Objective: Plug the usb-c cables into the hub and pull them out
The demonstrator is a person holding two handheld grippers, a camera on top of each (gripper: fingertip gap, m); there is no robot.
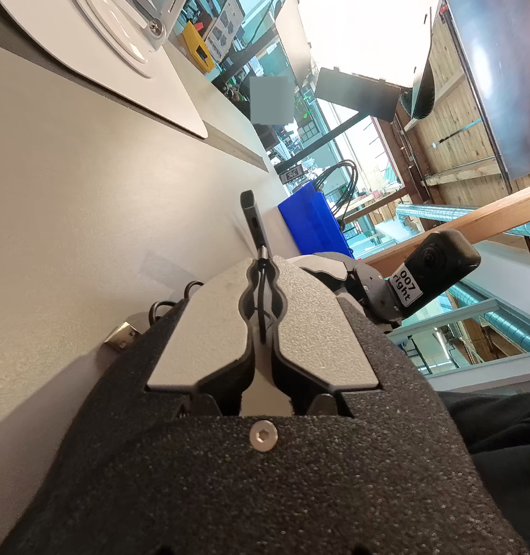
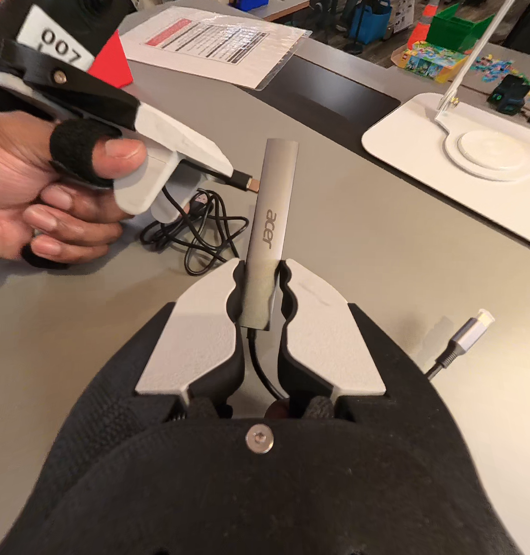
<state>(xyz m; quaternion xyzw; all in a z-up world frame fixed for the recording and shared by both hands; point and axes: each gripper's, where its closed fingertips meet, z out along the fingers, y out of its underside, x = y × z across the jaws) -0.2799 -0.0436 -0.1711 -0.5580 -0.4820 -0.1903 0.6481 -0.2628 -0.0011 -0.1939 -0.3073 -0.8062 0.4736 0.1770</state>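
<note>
My right gripper (image 2: 262, 265) is shut on the lower end of a grey metal hub (image 2: 272, 210) and holds it upright above the table. The hub's own cable ends in a grey plug (image 2: 468, 333) lying at the right. My left gripper (image 1: 262, 264) is shut on a black usb-c cable (image 1: 262, 300). Its plug (image 1: 264, 253) meets the hub's (image 1: 253, 216) side edge. In the right wrist view the left gripper (image 2: 209, 177) comes in from the left, and the plug's metal tip (image 2: 251, 184) touches the hub's side. How deep it sits I cannot tell.
The cable's loose coil (image 2: 197, 231) lies on the grey table, with a metal plug (image 1: 122, 336) at its end. A white stand base (image 2: 408, 144) sits at the right. A laminated sheet (image 2: 215, 39) and a red object (image 2: 113, 66) lie behind. A blue bin (image 1: 311, 222) stands beyond.
</note>
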